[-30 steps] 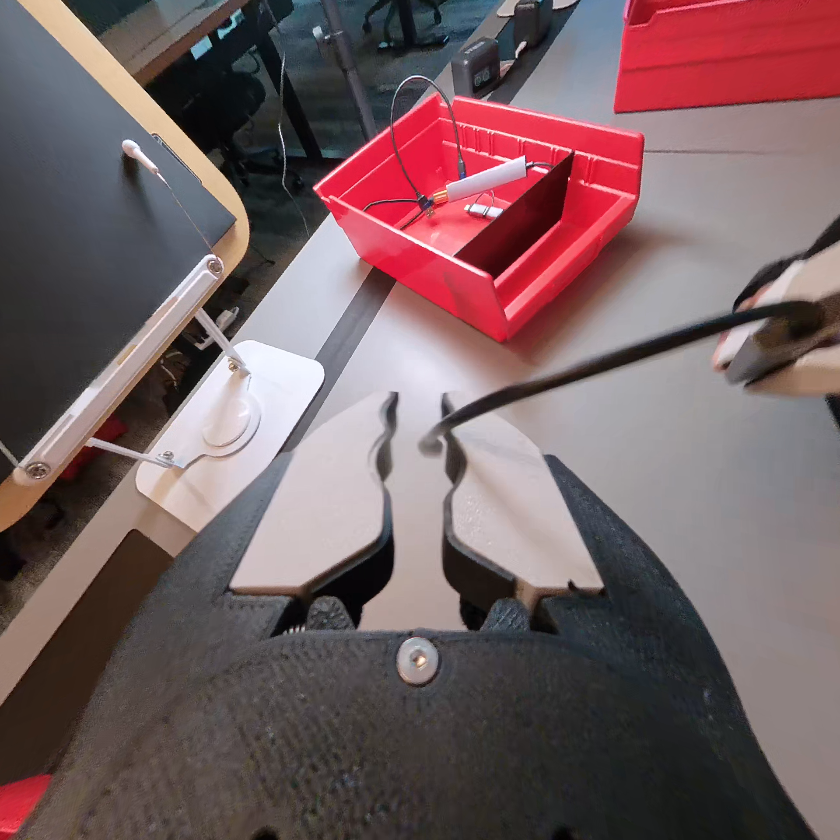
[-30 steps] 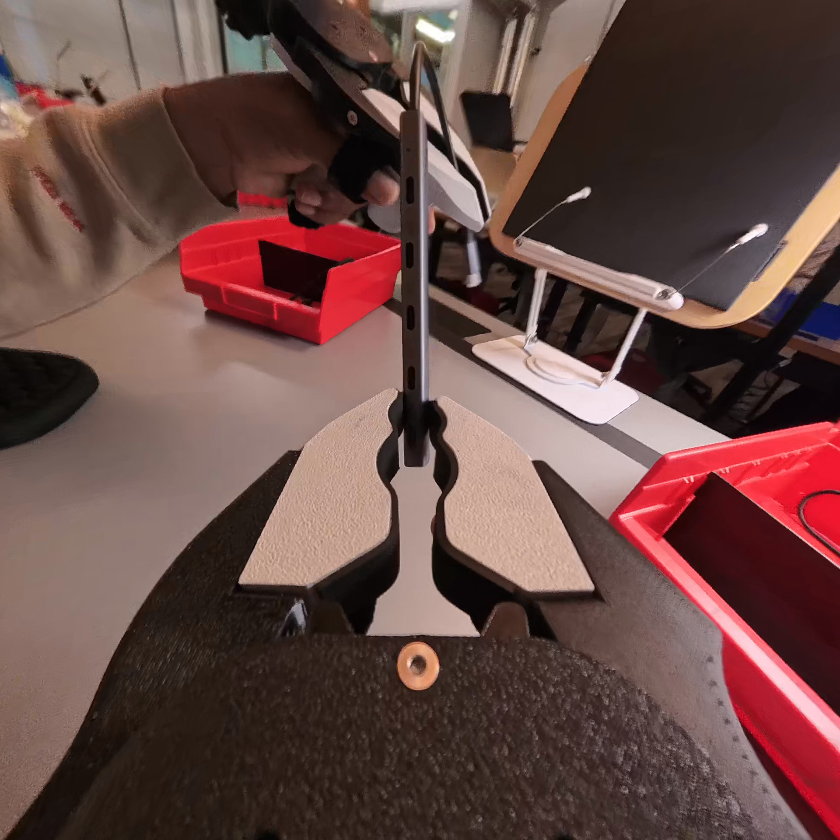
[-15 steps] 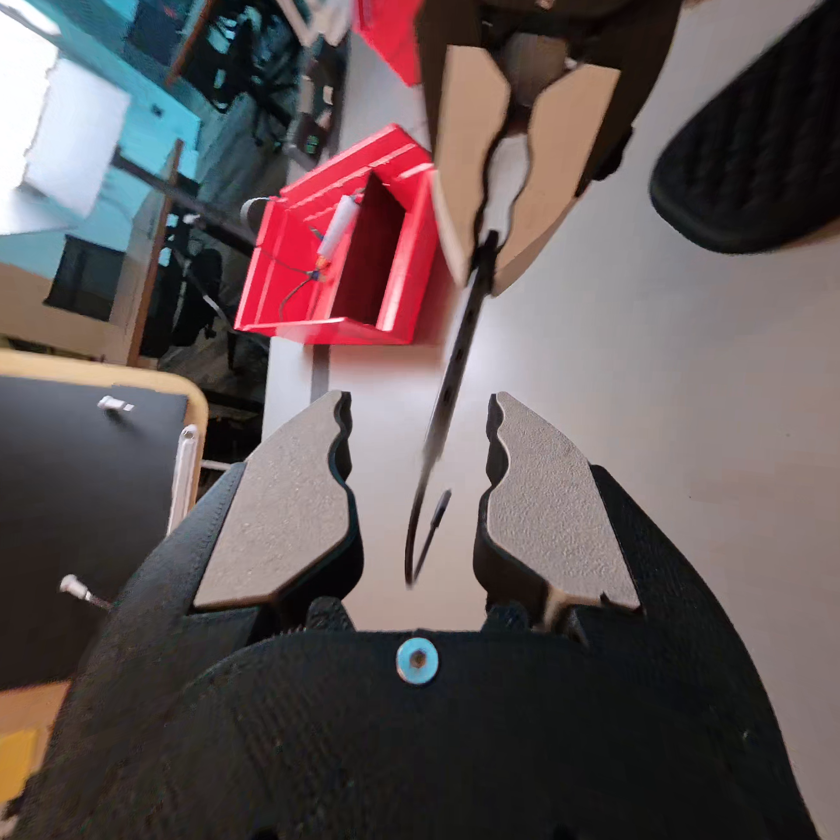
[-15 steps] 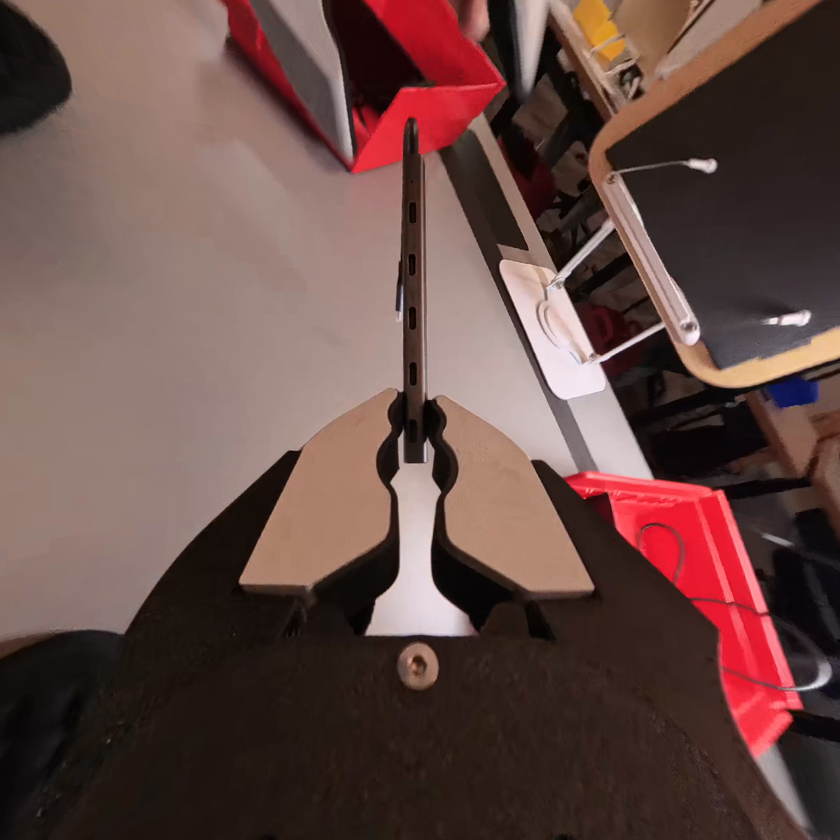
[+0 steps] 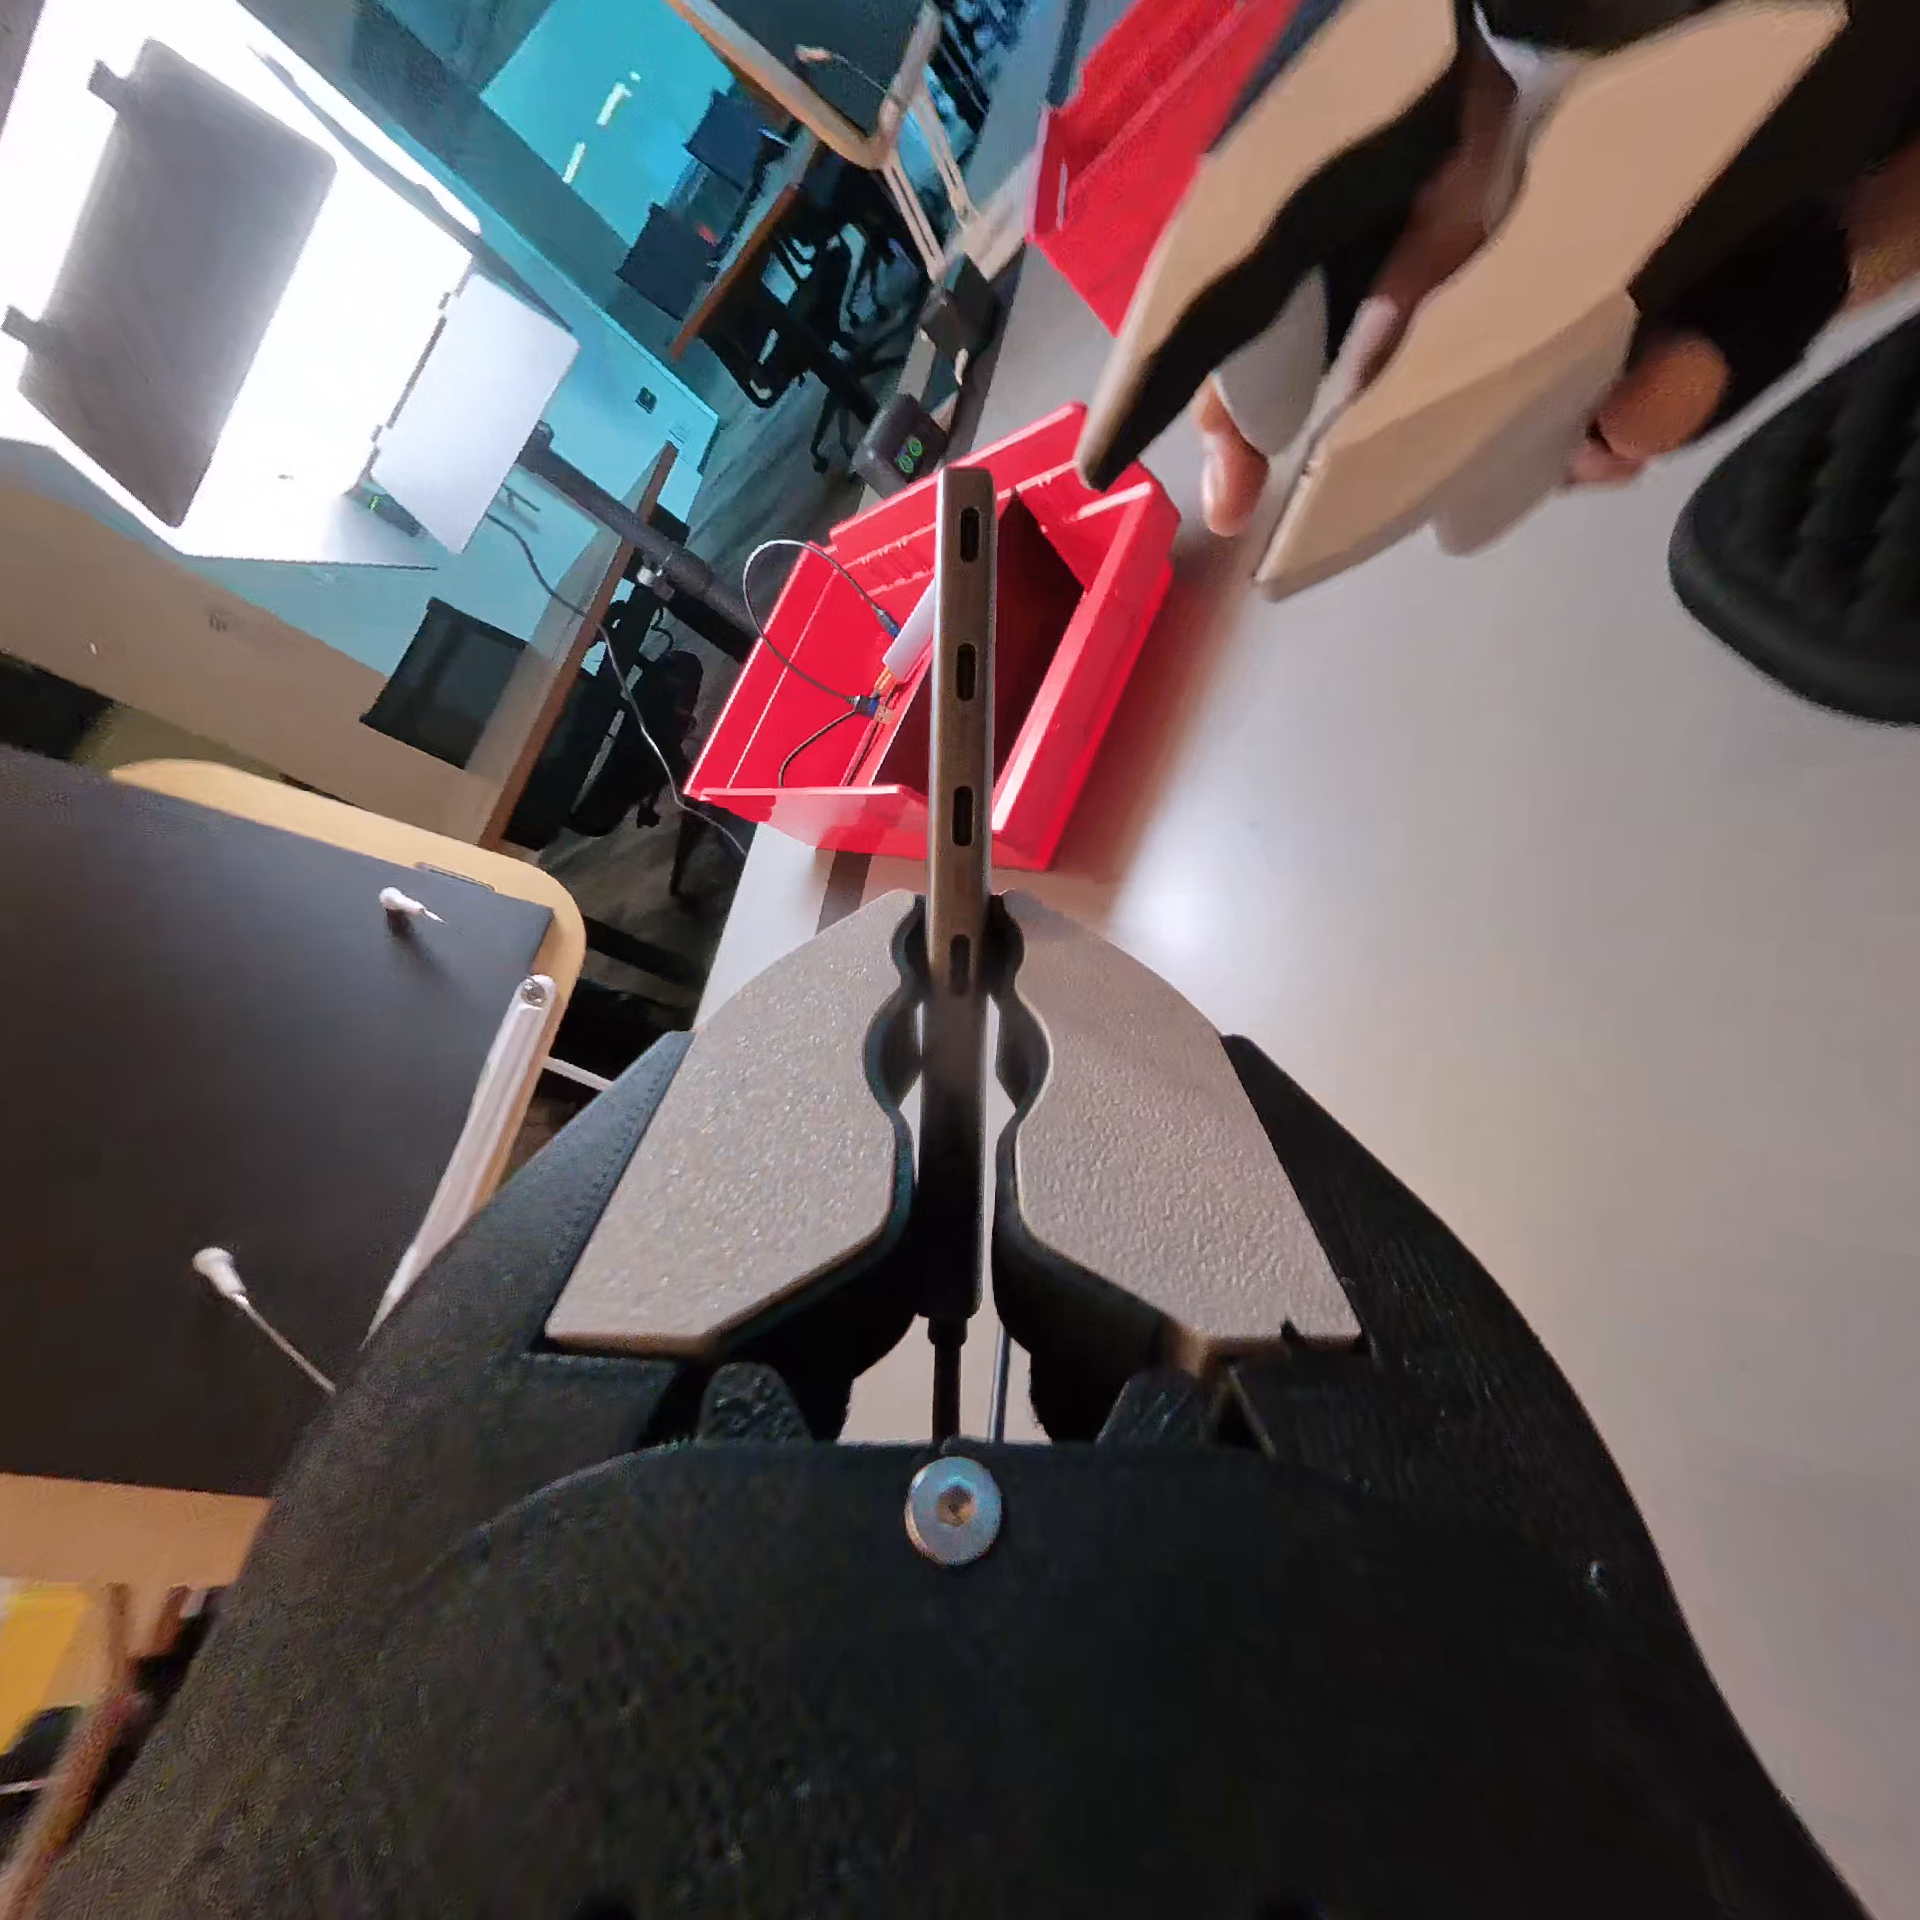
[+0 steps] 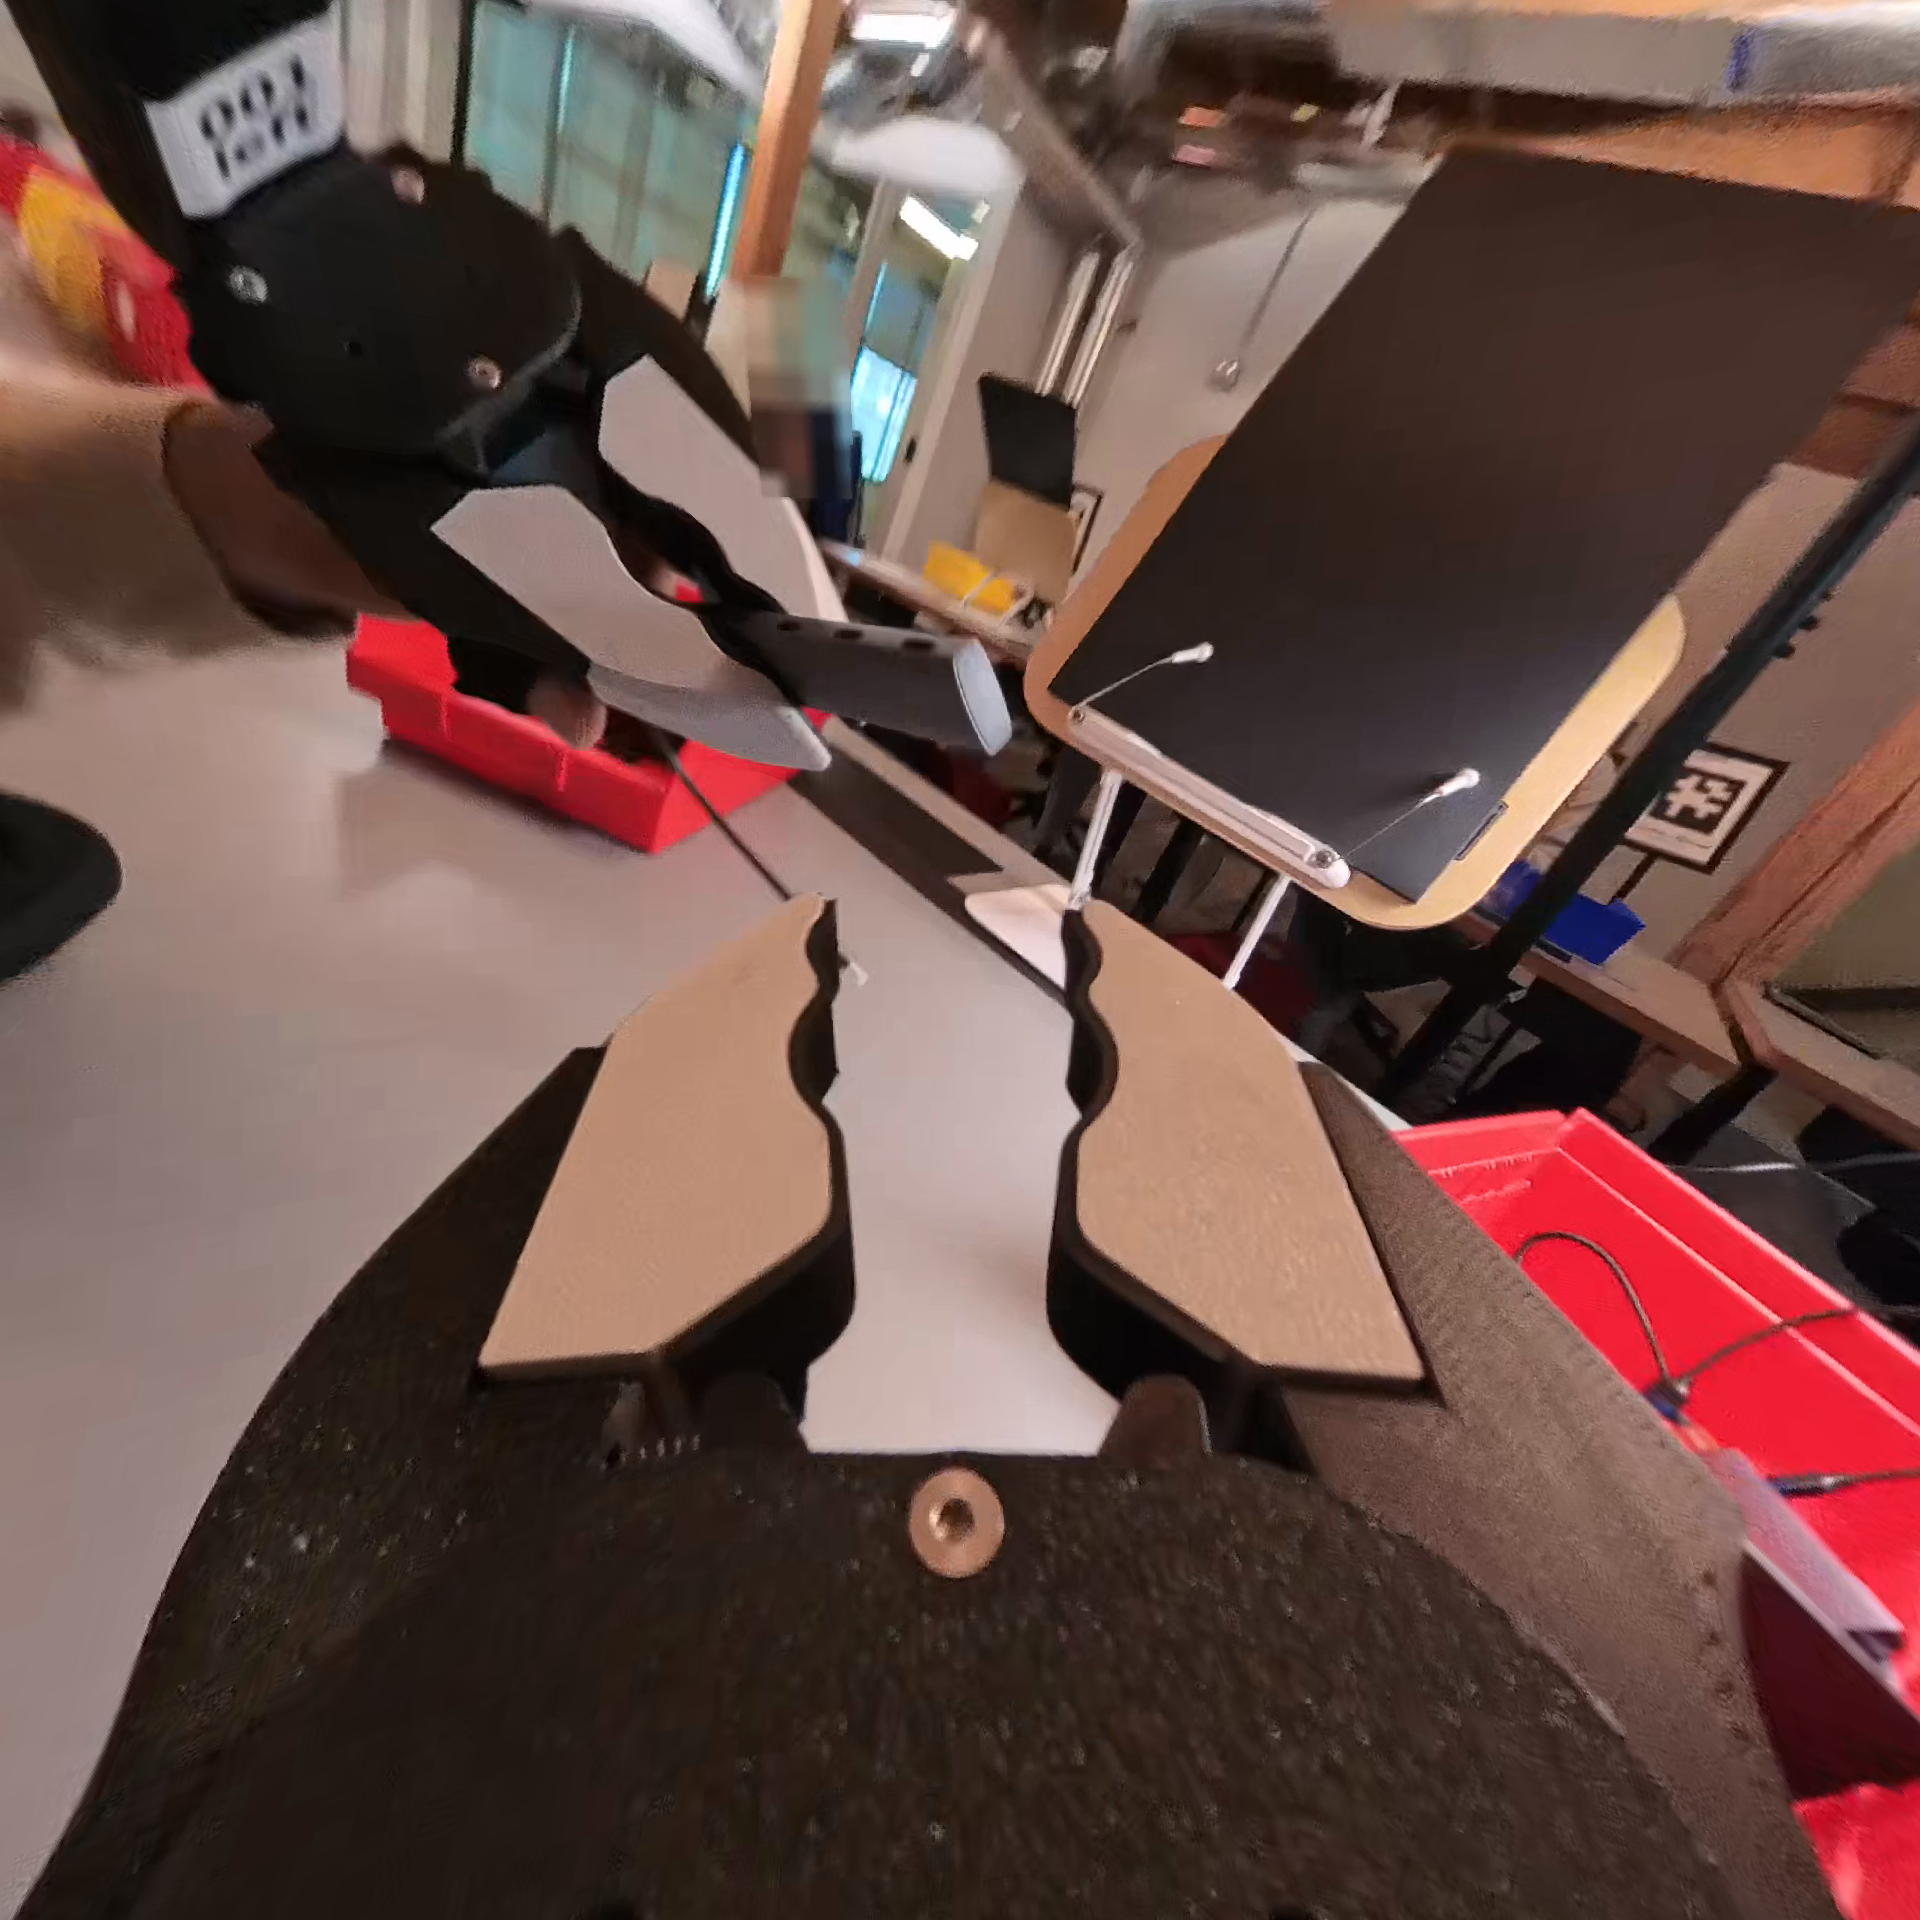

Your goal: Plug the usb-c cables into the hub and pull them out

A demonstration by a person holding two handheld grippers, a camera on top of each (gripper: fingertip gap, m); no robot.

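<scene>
Handover: hub (image 5: 961, 727) passed from right gripper to left since the earlier frame.
Left gripper (image 5: 956, 935): clamped on hub's cable end, ports edge-up above the table (image 5: 1455, 1039).
Right gripper (image 6: 951, 940): fingers spread, holding nothing.
Beyond: red bin (image 5: 1081, 665) containing loose cables.

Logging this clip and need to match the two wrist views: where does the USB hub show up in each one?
Left wrist view: the hub stands at centre, clamped edge-on in the left gripper, ports facing the camera.
Right wrist view: the hub is upper centre-left, sticking out of the left gripper.
Shared landmark: the black board on its white stand.
</scene>
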